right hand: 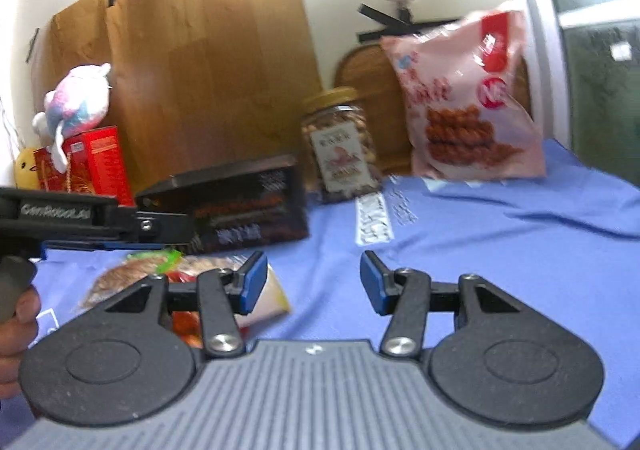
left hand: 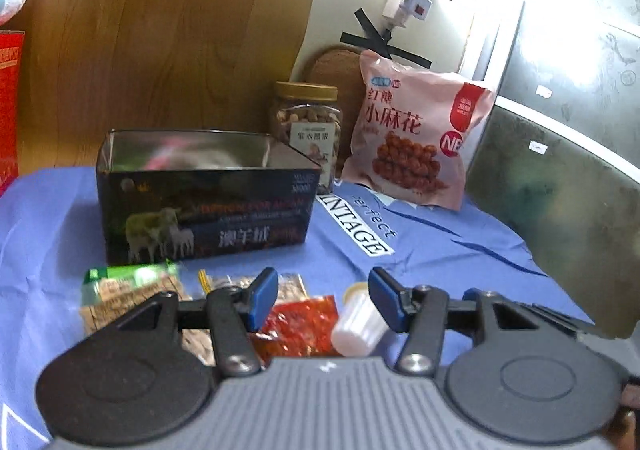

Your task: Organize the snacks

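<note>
Both tools hang with jaws spread and nothing between them: the left hand-held gripper [left hand: 323,300] over a red snack packet [left hand: 300,324] and a small white cup [left hand: 358,324], the right hand-held gripper [right hand: 313,282] above blue cloth [right hand: 500,250] on the desk. At eleven o'clock stands the open dark box [left hand: 204,205]. Farther, at one o'clock, a nut jar [left hand: 307,121] and a pink bag [left hand: 416,137] stand upright.

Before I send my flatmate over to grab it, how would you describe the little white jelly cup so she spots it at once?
Start at the dark open box on the blue cloth. In front of it lies a row of small snacks; the jelly cup is at the right end, beside the red packet. It alone is a ribbed white tub, lying on its side.
</note>
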Tool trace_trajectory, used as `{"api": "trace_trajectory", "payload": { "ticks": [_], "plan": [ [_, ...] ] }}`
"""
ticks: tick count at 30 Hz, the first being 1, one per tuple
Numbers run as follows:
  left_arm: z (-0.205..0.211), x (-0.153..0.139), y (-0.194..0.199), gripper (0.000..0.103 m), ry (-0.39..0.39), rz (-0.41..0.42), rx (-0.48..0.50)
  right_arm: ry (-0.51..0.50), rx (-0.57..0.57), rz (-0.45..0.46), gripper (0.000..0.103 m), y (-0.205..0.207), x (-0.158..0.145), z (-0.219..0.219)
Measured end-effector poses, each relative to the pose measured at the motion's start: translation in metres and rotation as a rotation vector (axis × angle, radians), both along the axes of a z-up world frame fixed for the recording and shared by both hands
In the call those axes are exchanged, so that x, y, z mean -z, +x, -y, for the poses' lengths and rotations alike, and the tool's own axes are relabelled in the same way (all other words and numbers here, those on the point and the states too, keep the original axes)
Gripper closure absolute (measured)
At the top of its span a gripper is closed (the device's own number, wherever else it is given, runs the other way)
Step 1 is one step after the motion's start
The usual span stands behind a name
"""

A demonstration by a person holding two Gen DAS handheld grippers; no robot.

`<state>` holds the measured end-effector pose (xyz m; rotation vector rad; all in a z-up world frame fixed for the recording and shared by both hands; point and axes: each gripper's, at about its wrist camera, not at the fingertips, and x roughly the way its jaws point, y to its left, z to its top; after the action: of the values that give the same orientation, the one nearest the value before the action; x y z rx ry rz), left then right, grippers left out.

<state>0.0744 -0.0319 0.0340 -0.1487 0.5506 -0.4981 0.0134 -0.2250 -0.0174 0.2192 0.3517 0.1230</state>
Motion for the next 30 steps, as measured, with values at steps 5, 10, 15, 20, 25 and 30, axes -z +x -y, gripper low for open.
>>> {"api": "trace_trajectory", "payload": {
  "ticks": [5, 10, 15, 20, 25, 30],
  "plan": [
    [0.007, -0.007, -0.002, 0.052, -0.024, -0.006, 0.023, 0.046, 0.010, 0.045, 0.049, -0.018, -0.016, 0.031],
    [0.018, -0.021, -0.015, 0.051, -0.038, 0.021, 0.072, -0.027, 0.054, 0.176, 0.049, -0.063, -0.053, 0.074],
    [0.022, -0.028, -0.024, 0.047, 0.019, 0.012, 0.066, -0.141, 0.098, 0.271, 0.049, -0.102, -0.085, 0.108],
    [0.016, -0.026, -0.028, 0.047, 0.079, -0.034, 0.017, -0.081, 0.067, 0.306, 0.048, -0.113, -0.087, 0.117],
    [-0.003, -0.028, -0.035, 0.047, 0.074, -0.047, -0.040, -0.028, -0.032, 0.221, 0.048, -0.094, -0.060, 0.096],
    [-0.025, -0.028, -0.038, 0.047, 0.092, -0.085, -0.130, -0.003, -0.120, 0.113, 0.048, -0.080, -0.038, 0.067]
  ]
}}
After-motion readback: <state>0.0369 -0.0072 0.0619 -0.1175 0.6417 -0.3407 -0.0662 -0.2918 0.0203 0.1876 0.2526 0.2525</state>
